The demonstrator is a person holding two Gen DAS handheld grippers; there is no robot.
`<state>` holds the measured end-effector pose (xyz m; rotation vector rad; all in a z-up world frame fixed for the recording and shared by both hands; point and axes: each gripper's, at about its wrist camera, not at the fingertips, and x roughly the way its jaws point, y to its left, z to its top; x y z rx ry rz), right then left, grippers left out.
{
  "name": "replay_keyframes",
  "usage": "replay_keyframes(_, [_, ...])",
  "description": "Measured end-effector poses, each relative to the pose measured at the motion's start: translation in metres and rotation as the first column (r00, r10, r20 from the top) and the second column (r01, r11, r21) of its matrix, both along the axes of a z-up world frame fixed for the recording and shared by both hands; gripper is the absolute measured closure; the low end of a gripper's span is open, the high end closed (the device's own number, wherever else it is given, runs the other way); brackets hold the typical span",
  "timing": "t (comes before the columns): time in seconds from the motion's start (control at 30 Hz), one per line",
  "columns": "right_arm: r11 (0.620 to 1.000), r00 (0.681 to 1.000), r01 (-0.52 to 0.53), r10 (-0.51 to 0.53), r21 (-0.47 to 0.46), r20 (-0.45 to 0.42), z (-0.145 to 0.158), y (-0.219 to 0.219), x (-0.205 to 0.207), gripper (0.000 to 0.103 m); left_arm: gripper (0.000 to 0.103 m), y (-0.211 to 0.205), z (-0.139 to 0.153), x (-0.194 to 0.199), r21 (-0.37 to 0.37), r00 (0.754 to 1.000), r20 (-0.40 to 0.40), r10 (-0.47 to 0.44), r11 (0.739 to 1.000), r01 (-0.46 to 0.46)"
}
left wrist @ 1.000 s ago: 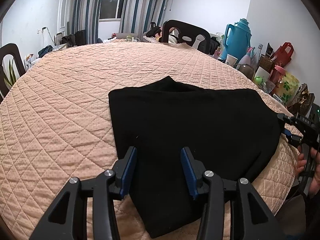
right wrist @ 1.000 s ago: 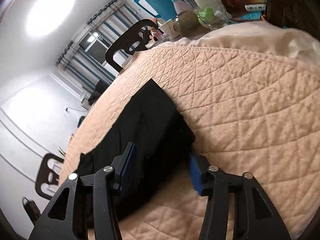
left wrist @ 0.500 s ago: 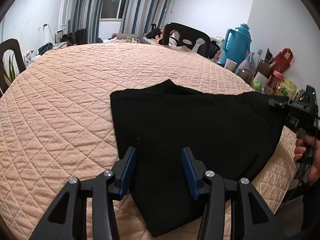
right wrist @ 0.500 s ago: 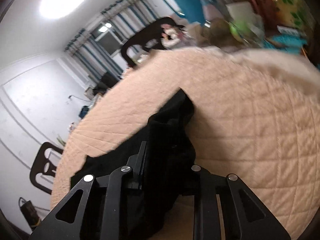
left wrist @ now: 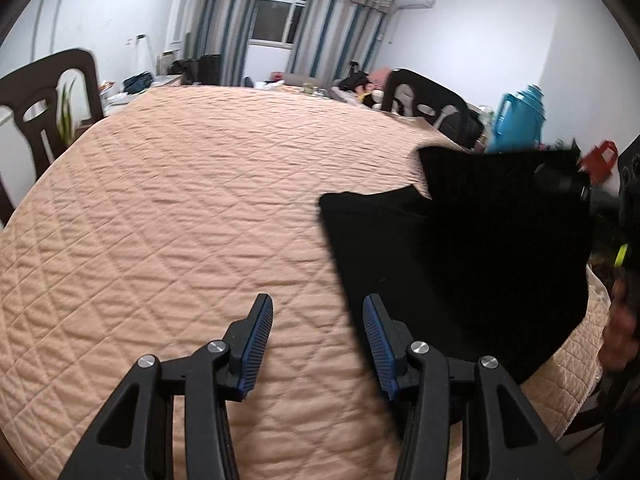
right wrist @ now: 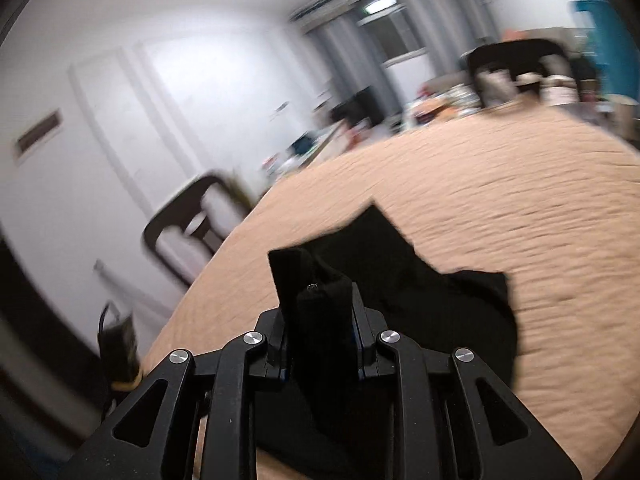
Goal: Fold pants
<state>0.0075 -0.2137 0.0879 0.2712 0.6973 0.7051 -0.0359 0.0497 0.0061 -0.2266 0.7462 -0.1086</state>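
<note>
Right gripper (right wrist: pixel 318 324) clenched on the black pants (left wrist: pixel 460 264), lifting them; left gripper (left wrist: pixel 318 340) released over the quilt (left wrist: pixel 180 208) at nine o'clock.

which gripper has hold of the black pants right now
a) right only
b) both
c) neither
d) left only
a: the right gripper has just closed and is clamped on a bunched fold of the black pants, while the left gripper hangs open over the quilted cover with nothing between its fingers.
</note>
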Motion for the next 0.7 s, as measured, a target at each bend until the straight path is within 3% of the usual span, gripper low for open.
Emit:
replay_keyframes(0.1, [0.993, 0.993, -0.100, 0.097, -0.056, -0.061, -0.030, 0.040, 0.000, 0.080, 0.053, 0.010, -0.004, -0.003, -0.011, 1.000, -0.011, 0.025, 1.000, -0.025])
replay_keyframes(0.2, [0.989, 0.988, -0.124, 0.115, -0.084, -0.107, -0.050, 0.050, 0.003, 0.080, 0.053, 0.016, -0.010, -0.006, -0.025, 0.999, -0.020, 0.030, 0.999, -0.030])
replay_keyframes(0.47, [0.988, 0.990, -0.134, 0.130, -0.075, -0.049, -0.029, 0.058, -0.011, 0.081, 0.053, 0.019, -0.012, -0.004, -0.064, 1.000, -0.015, 0.012, 0.998, -0.012])
replay_keyframes(0.7, [0.970, 0.976, -0.202, 0.187, -0.136, -0.116, -0.060, 0.077, -0.017, 0.081, 0.053, 0.026, -0.013, -0.010, -0.078, 1.000, -0.012, 0.026, 0.997, -0.027])
